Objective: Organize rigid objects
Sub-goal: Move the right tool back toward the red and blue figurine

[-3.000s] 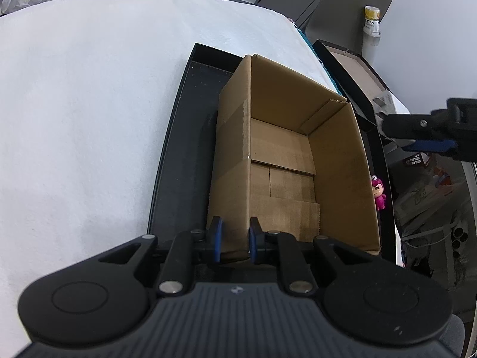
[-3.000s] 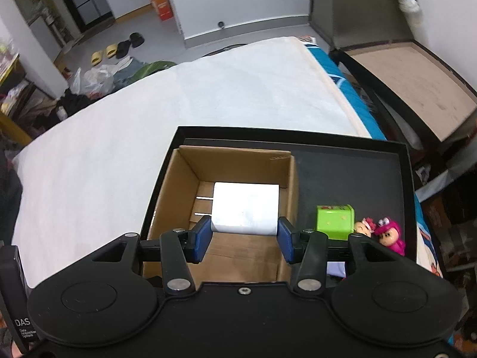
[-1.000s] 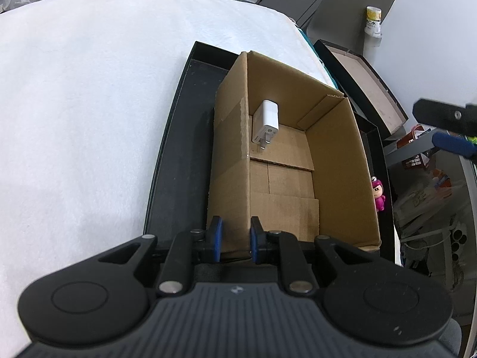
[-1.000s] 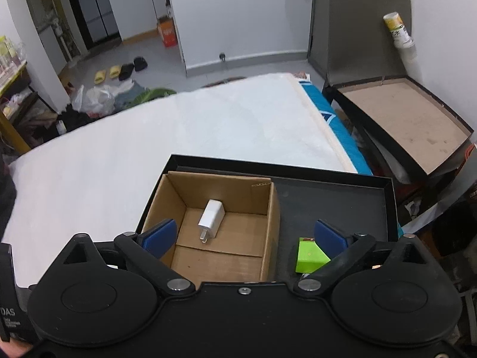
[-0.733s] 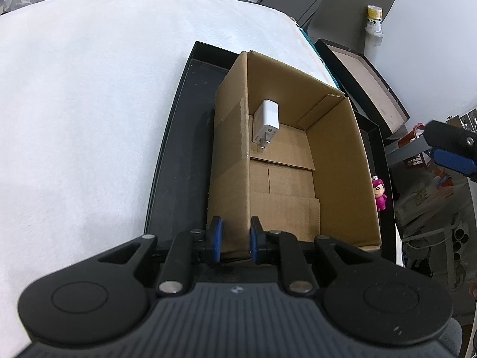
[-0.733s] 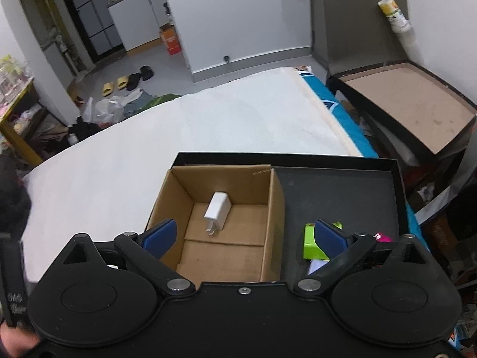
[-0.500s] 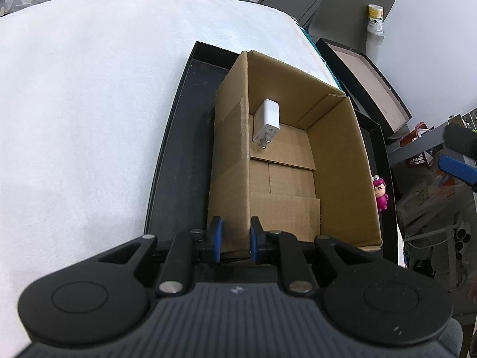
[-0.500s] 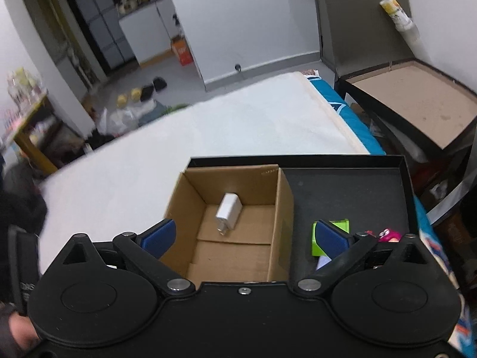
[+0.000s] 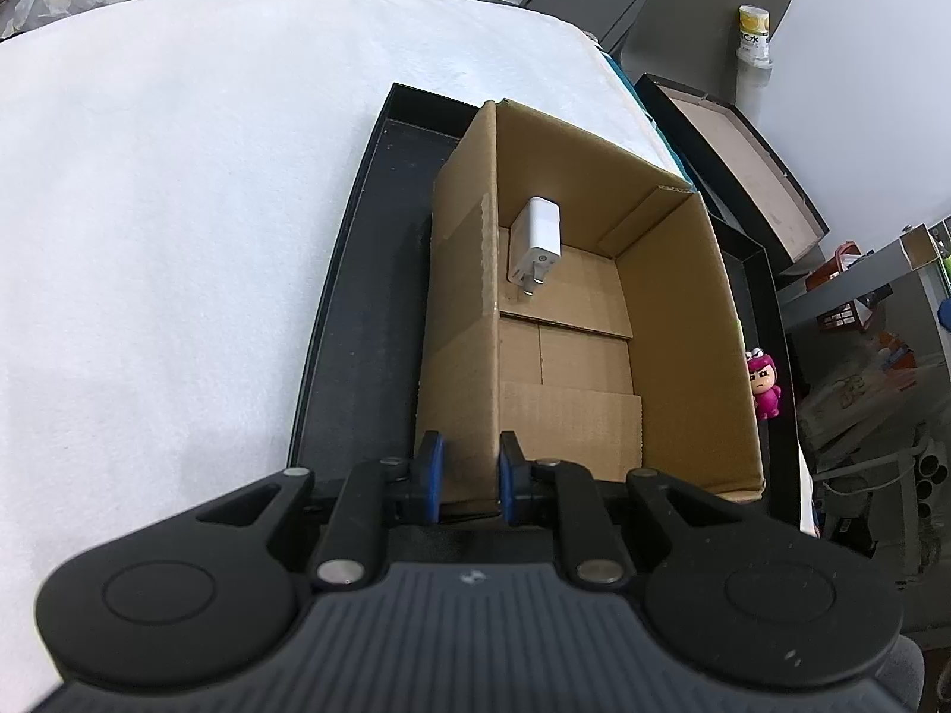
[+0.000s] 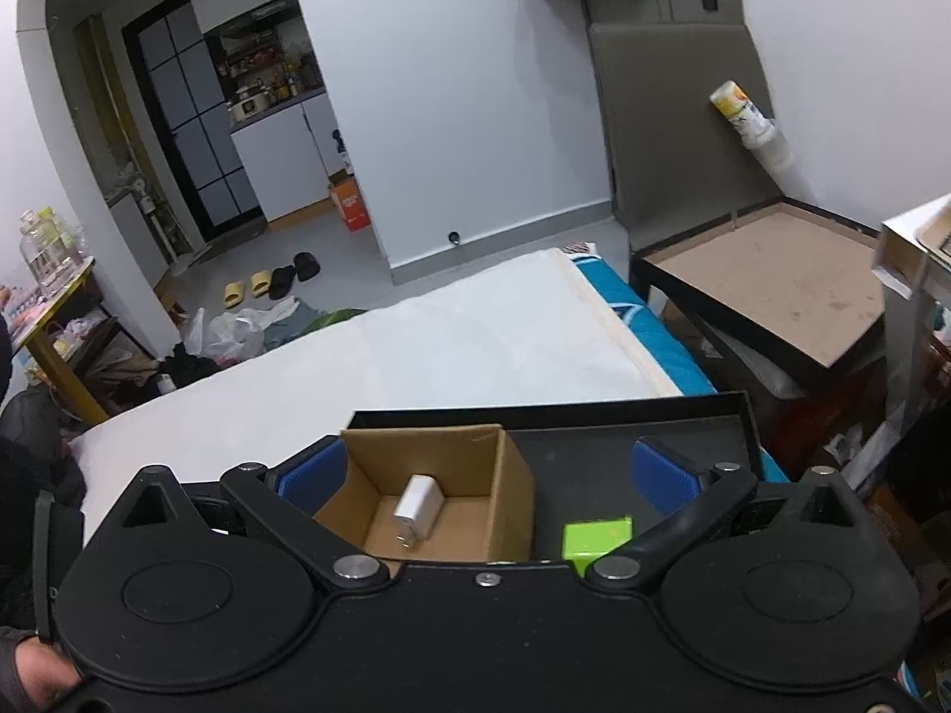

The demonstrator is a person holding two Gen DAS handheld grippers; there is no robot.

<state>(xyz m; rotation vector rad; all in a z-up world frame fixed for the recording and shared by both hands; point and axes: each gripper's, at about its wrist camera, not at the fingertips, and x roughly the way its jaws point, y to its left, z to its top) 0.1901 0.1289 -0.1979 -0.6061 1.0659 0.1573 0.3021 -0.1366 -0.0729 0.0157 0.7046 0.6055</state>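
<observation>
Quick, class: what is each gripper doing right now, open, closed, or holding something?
Left gripper: closed on the near wall of the cardboard box.
Right gripper: open, holding nothing.

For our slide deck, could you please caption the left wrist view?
Left gripper clamps the near wall of the cardboard box, which holds a white charger.

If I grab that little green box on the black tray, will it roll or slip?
The green box looks flat-faced and blocky, so it probably won't roll. Its smooth, slightly glossy sides might slip between the pads. It's small, so likely light.
</observation>
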